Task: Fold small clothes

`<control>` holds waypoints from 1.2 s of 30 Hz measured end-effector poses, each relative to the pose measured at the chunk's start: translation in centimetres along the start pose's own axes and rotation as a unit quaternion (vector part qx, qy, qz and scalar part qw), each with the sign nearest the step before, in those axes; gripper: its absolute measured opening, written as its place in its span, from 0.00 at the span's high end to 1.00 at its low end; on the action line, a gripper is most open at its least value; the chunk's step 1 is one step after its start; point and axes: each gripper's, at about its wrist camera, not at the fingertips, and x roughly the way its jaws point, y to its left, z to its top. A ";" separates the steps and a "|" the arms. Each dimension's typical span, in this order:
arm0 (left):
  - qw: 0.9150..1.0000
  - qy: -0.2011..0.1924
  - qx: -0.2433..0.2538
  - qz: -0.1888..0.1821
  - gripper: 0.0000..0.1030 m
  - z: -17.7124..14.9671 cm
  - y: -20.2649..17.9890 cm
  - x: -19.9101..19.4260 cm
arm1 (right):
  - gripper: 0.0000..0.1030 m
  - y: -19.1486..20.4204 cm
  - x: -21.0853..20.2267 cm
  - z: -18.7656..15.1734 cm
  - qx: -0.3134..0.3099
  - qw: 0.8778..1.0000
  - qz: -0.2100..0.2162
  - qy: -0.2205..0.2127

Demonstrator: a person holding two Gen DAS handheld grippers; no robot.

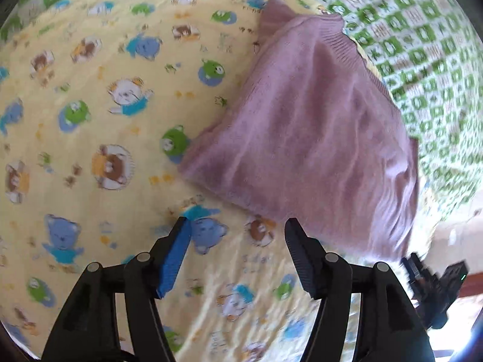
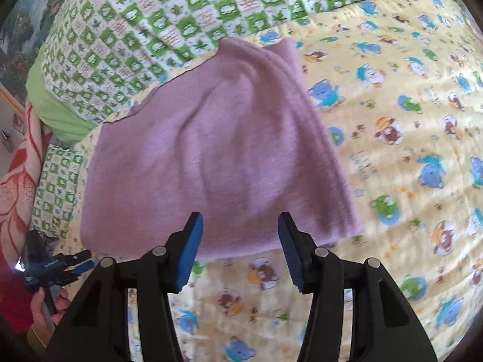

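Note:
A small mauve knitted garment (image 1: pixel 311 126) lies folded on a yellow bed sheet printed with cartoon bears (image 1: pixel 90 120). It also shows in the right wrist view (image 2: pixel 211 150), spread flat with its ribbed hem toward the far left. My left gripper (image 1: pixel 235 226) is open and empty, just short of the garment's near edge. My right gripper (image 2: pixel 240 220) is open and empty, its tips over the garment's near edge. The right gripper also shows in the left wrist view (image 1: pixel 434 283) at the lower right, and the left gripper in the right wrist view (image 2: pixel 57 267) at the lower left.
A green-and-white checked quilt (image 2: pixel 151 30) lies bunched behind the garment, also in the left wrist view (image 1: pixel 422 45). A red floral blanket (image 2: pixel 18 181) hangs at the bed's left side. The yellow sheet (image 2: pixel 407 150) stretches to the right.

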 end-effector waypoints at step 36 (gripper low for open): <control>0.977 -0.082 0.181 -0.080 0.90 1.7 -13.8 0.8 | 0.41 13.4 6.9 11.2 -0.100 0.984 0.130 0.077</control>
